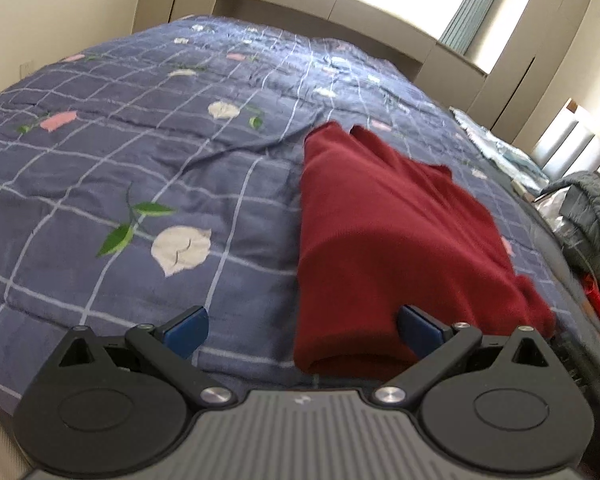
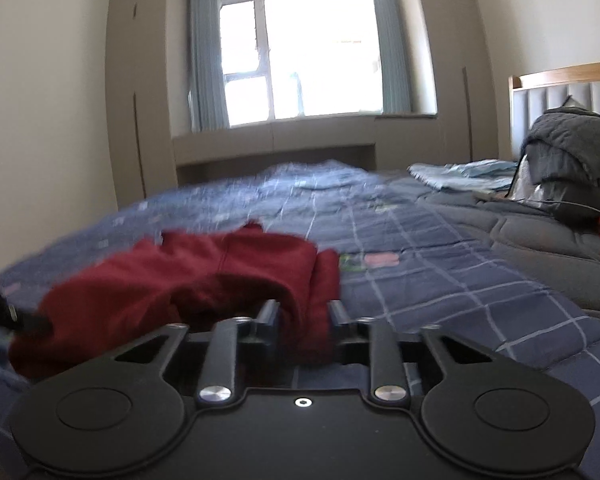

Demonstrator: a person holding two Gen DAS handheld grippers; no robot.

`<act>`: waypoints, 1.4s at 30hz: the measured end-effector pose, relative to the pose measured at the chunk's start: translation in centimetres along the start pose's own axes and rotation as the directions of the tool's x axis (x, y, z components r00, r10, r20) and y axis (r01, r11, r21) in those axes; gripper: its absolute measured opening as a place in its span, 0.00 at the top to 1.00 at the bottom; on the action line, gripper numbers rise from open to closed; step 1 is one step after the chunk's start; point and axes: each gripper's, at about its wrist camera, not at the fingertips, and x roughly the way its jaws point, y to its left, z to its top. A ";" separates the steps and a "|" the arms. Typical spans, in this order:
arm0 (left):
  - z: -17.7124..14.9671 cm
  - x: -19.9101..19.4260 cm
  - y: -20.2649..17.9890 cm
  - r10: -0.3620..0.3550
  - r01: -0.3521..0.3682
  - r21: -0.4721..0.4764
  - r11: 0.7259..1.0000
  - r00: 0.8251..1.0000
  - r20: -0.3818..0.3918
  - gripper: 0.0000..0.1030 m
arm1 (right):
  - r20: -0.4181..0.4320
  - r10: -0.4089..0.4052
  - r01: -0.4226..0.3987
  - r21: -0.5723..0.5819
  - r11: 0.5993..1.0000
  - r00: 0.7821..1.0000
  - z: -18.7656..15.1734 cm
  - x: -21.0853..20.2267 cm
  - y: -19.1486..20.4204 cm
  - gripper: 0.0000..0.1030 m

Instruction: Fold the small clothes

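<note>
My left gripper (image 1: pixel 302 330) hung with its blue pads (image 1: pixel 188 330) spread wide, gripping nothing; the near hem of the red garment (image 1: pixel 384 232) lay between them, untouched as far as I could see. I judged I kept it open there to take that hem for the next fold.

My right gripper (image 2: pixel 302 314) stood partly closed with a bunched fold of the red garment (image 2: pixel 204 280) between its fingers; whether the pads actually pressed the cloth I could not tell, as the view was blurred. I judged that side was pinched up so it could be carried across.

The garment lay on the checked blue bedspread (image 1: pixel 140 160), close to the bed's near edge and towards its right side. In the left wrist view its long axis ran from the near edge towards the far edge by the window (image 2: pixel 304 56), with two narrow ends pointing that far way.
</note>
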 end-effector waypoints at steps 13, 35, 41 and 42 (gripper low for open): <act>-0.3 0.0 0.4 -0.028 0.028 0.008 1.000 1.000 -0.002 0.01 | -0.077 0.101 -0.097 0.056 0.994 0.992 1.7 -1.2 3.4 0.85; -0.5 0.5 1.9 -0.076 0.077 -0.013 0.997 0.996 0.039 0.01 | -0.084 0.123 -0.110 0.144 0.983 0.989 4.2 -0.3 -0.8 0.20; -0.6 0.4 1.7 -0.073 0.073 0.007 0.997 0.996 0.043 0.01 | -0.236 0.144 -0.103 0.180 0.978 0.961 6.0 7.9 -2.6 0.39; -0.6 0.4 1.7 -0.072 0.071 0.009 0.997 0.997 0.042 0.01 | -0.265 0.142 -0.093 0.189 0.978 0.954 5.9 9.1 -2.7 0.51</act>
